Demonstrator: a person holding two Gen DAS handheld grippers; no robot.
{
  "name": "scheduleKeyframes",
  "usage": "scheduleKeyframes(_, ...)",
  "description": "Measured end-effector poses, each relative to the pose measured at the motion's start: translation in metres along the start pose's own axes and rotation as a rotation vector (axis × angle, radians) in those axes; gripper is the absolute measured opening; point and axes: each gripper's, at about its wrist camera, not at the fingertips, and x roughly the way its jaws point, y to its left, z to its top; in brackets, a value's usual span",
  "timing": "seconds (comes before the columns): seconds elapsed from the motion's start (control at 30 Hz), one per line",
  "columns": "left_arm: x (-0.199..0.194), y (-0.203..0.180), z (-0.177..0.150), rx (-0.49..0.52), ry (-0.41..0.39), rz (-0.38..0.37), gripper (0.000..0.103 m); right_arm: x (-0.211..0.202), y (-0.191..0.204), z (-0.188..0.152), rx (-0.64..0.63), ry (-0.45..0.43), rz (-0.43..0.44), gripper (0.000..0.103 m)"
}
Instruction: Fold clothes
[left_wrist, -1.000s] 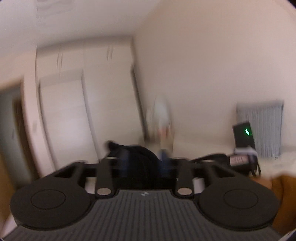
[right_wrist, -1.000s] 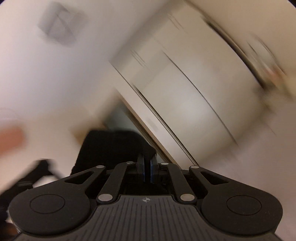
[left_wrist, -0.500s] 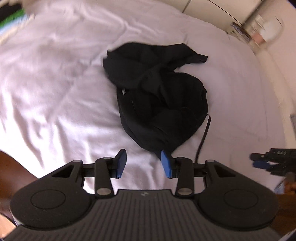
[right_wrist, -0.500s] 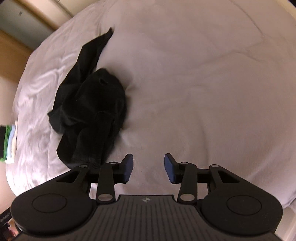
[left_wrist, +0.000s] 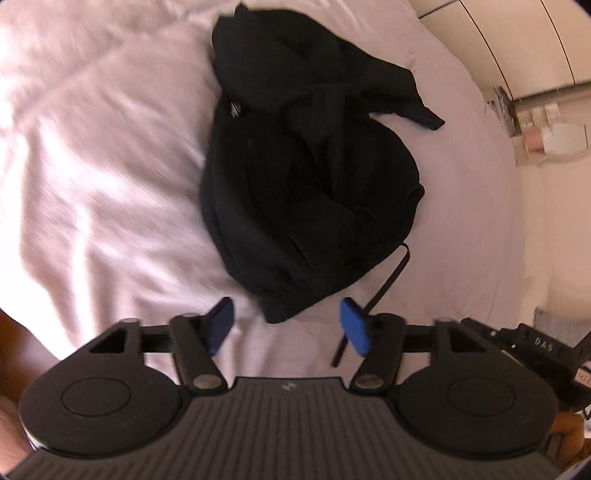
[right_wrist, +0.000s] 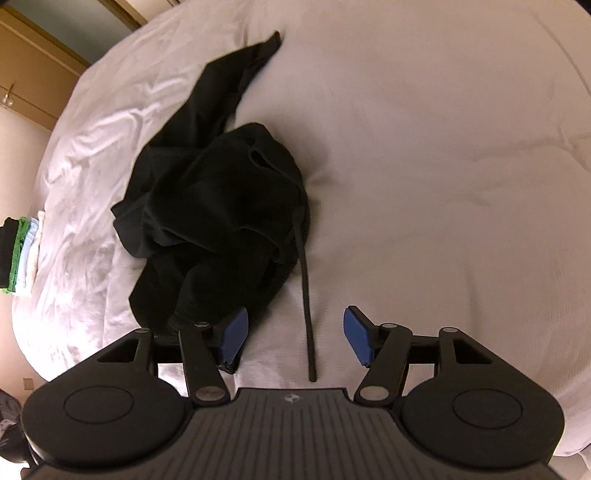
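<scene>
A crumpled black garment (left_wrist: 306, 166) (right_wrist: 218, 218) lies in a heap on the white bed (left_wrist: 92, 155) (right_wrist: 443, 166), with a thin black drawstring (right_wrist: 306, 295) (left_wrist: 384, 284) trailing from it toward me. My left gripper (left_wrist: 288, 325) hovers just before the heap's near hem, its jaws opening, with only the hem's tip and bare sheet between the blue pads. In the right wrist view my right gripper (right_wrist: 295, 336) hangs over the drawstring's end, its jaws opening too, and its pads touch nothing. One sleeve or leg (right_wrist: 229, 85) stretches away toward the far side.
A stack of folded clothes (right_wrist: 16, 254) in black, green and white sits at the bed's left edge. A white wardrobe (left_wrist: 517, 40) and a small shelf with clutter (left_wrist: 535, 129) stand beyond the bed. The other gripper's black body (left_wrist: 532, 347) shows at the right.
Both grippers swung down from facing the wardrobe and wall to facing the bed and came closer to the black garment. Both jaws spread wider; the right was shut a second ago.
</scene>
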Motion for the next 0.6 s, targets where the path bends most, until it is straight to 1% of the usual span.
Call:
scheduleKeyframes(0.07, 0.018, 0.003, -0.006, -0.045, -0.009, -0.005, 0.063, 0.007, -0.008, 0.008, -0.014, 0.022, -0.004, 0.061)
scheduleKeyframes(0.13, 0.035, 0.009, -0.014, -0.116, -0.037, -0.01, 0.063, 0.017, -0.017, 0.02, -0.047, 0.046, -0.012, 0.061)
scheduleKeyframes(0.27, 0.06, 0.023, -0.034, -0.234, -0.109, -0.046, 0.063, 0.037, -0.036, 0.051, -0.121, 0.071, -0.011, 0.061)
scheduleKeyframes(0.33, 0.073, 0.03, -0.042, -0.299, -0.139, -0.085, 0.063, 0.044, -0.044, 0.067, -0.145, 0.064, -0.002, 0.061)
scheduleKeyframes(0.43, 0.09, 0.039, -0.053, -0.394, -0.186, -0.142, 0.065, 0.056, -0.056, 0.089, -0.146, 0.057, 0.044, 0.062)
scheduleKeyframes(0.47, 0.094, 0.042, -0.056, -0.425, -0.204, -0.163, 0.068, 0.06, -0.059, 0.096, -0.144, 0.054, 0.063, 0.064)
scheduleKeyframes(0.53, 0.102, 0.044, -0.06, -0.463, -0.241, -0.192, 0.067, 0.069, -0.064, 0.109, -0.142, 0.05, 0.105, 0.068)
scheduleKeyframes(0.57, 0.104, 0.042, -0.061, -0.461, -0.26, -0.199, 0.056, 0.074, -0.064, 0.115, -0.144, 0.047, 0.125, 0.069)
scheduleKeyframes(0.6, 0.103, 0.039, -0.06, -0.44, -0.283, -0.199, 0.048, 0.079, -0.063, 0.121, -0.145, 0.046, 0.142, 0.07)
